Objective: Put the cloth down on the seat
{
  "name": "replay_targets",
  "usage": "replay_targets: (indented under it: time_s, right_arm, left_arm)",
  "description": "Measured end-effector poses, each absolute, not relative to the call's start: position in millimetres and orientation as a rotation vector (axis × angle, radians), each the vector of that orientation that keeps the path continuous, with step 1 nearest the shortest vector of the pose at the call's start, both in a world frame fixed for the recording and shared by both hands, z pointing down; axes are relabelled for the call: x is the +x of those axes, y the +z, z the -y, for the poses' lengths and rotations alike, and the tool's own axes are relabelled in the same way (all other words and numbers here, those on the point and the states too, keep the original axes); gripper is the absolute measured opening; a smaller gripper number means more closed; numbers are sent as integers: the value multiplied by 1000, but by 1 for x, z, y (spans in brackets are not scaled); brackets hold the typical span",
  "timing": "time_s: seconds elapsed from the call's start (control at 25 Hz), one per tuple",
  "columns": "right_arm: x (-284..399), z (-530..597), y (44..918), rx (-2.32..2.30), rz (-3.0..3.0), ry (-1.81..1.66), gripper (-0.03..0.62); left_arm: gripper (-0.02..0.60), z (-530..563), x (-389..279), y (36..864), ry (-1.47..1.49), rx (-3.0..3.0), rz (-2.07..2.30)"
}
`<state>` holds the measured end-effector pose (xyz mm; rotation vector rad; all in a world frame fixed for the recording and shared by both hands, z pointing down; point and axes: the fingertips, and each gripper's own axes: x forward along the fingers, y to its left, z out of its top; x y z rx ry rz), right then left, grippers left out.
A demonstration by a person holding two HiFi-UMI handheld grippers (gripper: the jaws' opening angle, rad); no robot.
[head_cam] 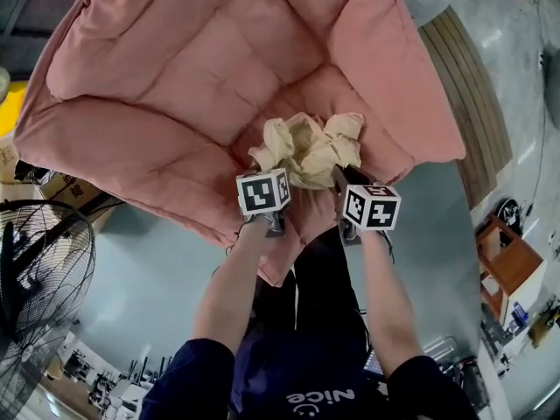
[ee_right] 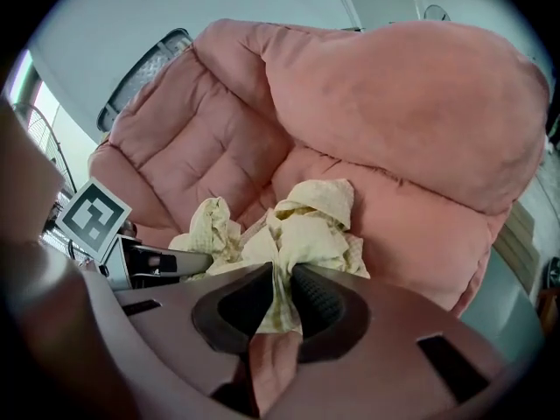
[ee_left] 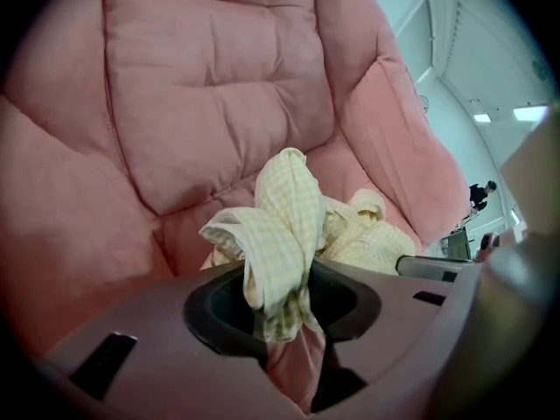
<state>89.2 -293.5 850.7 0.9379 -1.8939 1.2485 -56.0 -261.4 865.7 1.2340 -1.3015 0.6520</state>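
A pale yellow checked cloth [head_cam: 311, 147] sits bunched on the front of a pink quilted seat [head_cam: 201, 86]. My left gripper [head_cam: 269, 175] is at the cloth's near left edge and my right gripper [head_cam: 341, 180] at its near right edge, both pointing steeply down. In the left gripper view a thick twisted fold of the cloth [ee_left: 284, 226] runs down between the jaws of the left gripper [ee_left: 282, 309], which grip it. In the right gripper view the right gripper [ee_right: 280, 300] is shut on a thin fold of the cloth [ee_right: 311, 226], dark pads pressing both sides.
The seat's padded back [ee_left: 210, 94] and high side bolsters [ee_right: 411, 103] surround the cloth. A black floor fan [head_cam: 35, 269] stands at the left beside cardboard boxes [head_cam: 61, 186]. Wooden slats [head_cam: 468, 86] and a small wooden stand [head_cam: 507, 252] are at the right.
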Motion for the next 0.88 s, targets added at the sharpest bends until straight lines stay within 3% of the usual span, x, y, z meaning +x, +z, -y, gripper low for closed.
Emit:
replay_targets:
  time_s: [0.68, 0.8, 0.88]
  right_arm:
    - [93, 274, 920, 917, 1725, 1288, 91]
    - [96, 272, 909, 940, 1679, 1278, 172]
    - [95, 271, 904, 945, 1663, 1272, 203]
  left_arm:
    - [178, 264, -63, 926, 583, 1082, 1275]
    - [205, 264, -60, 907, 568, 1107, 1281]
    - [256, 261, -59, 902, 546, 1132, 1268]
